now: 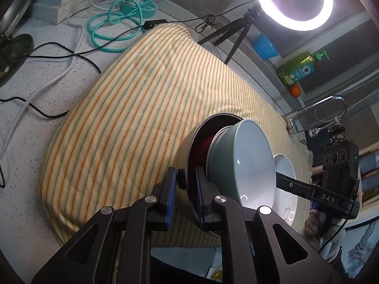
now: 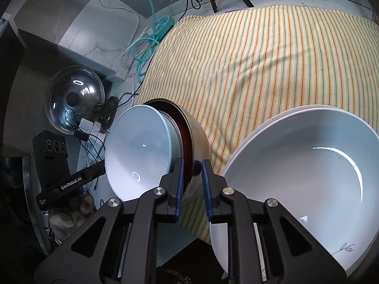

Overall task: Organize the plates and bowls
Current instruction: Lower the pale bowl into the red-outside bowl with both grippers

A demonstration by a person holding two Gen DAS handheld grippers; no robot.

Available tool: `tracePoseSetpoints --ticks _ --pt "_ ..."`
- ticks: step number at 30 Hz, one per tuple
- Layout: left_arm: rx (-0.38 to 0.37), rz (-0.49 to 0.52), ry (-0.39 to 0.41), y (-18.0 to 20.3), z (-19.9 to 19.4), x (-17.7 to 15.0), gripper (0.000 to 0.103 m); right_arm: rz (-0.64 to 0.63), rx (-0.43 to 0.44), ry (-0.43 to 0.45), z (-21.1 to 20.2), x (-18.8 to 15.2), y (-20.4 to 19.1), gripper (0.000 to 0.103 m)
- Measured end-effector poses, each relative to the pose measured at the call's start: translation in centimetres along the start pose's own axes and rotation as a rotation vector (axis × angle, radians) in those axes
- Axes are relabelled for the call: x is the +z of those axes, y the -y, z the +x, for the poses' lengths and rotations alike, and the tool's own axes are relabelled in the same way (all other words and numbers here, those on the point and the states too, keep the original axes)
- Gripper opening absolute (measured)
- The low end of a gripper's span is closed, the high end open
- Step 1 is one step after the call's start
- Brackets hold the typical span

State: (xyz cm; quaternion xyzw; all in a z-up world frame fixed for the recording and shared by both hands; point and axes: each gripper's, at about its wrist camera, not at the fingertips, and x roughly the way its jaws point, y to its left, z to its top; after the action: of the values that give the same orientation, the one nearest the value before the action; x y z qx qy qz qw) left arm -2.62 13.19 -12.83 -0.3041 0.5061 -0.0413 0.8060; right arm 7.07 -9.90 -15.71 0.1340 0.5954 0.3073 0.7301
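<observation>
A steel bowl with a dark red inside [image 1: 189, 142] [image 2: 197, 132] holds a grey-green bowl with a pale inside [image 1: 248, 156] [image 2: 139, 146], stacked over the striped cloth. My left gripper [image 1: 186, 177] is shut on the steel bowl's rim, one pad outside and one inside. My right gripper [image 2: 192, 168] is shut on the same rim from the opposite side. White bowls, stacked [image 2: 296, 172] [image 1: 286, 172], sit on the cloth beside the stack.
A striped yellow cloth [image 1: 142, 94] [image 2: 260, 66] covers the speckled counter [image 1: 28, 123]. Teal cable and power strip [image 1: 123, 16], a ring light on a tripod [image 1: 293, 2], a green soap bottle [image 1: 300, 67], a faucet [image 1: 331, 104] and a steel lid [image 2: 75, 101] lie around.
</observation>
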Motion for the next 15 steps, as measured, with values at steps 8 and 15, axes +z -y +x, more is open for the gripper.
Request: tracePoseSetpoints --ticks 8,15 --pt "-0.002 -0.006 0.001 -0.1 0.0 0.0 0.012 -0.003 -0.003 0.006 -0.2 0.1 -0.2 0.017" --pt "-0.018 -0.002 0.013 0.7 -0.7 0.0 0.012 0.0 -0.005 0.026 -1.1 0.3 -0.3 0.017"
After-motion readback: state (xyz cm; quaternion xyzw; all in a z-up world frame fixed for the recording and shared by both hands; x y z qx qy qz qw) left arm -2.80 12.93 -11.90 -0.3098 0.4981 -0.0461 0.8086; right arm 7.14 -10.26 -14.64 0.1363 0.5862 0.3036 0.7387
